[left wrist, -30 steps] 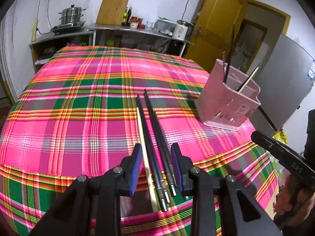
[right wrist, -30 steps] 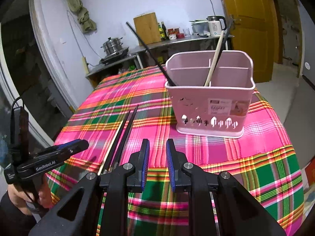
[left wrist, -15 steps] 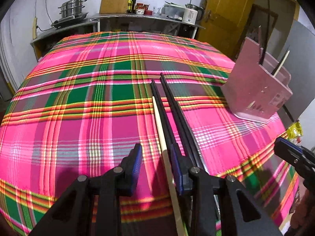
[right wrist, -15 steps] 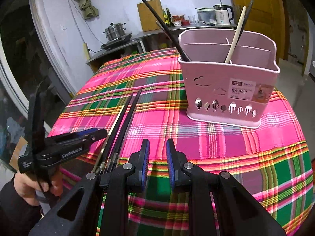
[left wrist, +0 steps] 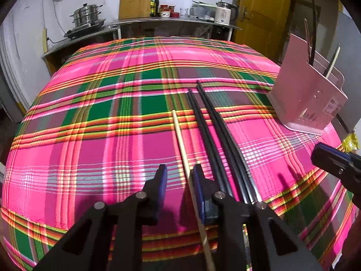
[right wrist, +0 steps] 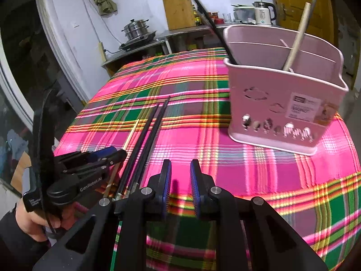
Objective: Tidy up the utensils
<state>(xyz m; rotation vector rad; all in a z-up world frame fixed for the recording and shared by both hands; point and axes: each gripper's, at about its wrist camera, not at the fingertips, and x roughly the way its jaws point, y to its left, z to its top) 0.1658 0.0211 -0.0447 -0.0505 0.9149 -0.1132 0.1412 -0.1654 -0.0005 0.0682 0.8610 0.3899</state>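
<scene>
A pale wooden chopstick (left wrist: 180, 135) and several black chopsticks (left wrist: 214, 126) lie side by side on the plaid tablecloth (left wrist: 101, 135). My left gripper (left wrist: 179, 178) is open, low over the cloth, and the wooden chopstick runs between its fingers. The black chopsticks lie just right of it. A pink utensil basket (right wrist: 284, 103) stands at the right and holds a black chopstick (right wrist: 203, 13) and a wooden one (right wrist: 297, 36). My right gripper (right wrist: 180, 176) is open and empty, above the table's near edge, left of the basket. The left gripper also shows in the right wrist view (right wrist: 112, 153).
A counter (left wrist: 158, 22) with a steel pot, a cutting board, bottles and a kettle stands behind the table. A yellow door (left wrist: 259, 11) is at the back right. The table edge drops off close in front of both grippers.
My left gripper has shifted left, from straddling the black chopsticks to straddling the wooden one, and moved lower and closer. My right gripper has moved nearer the basket.
</scene>
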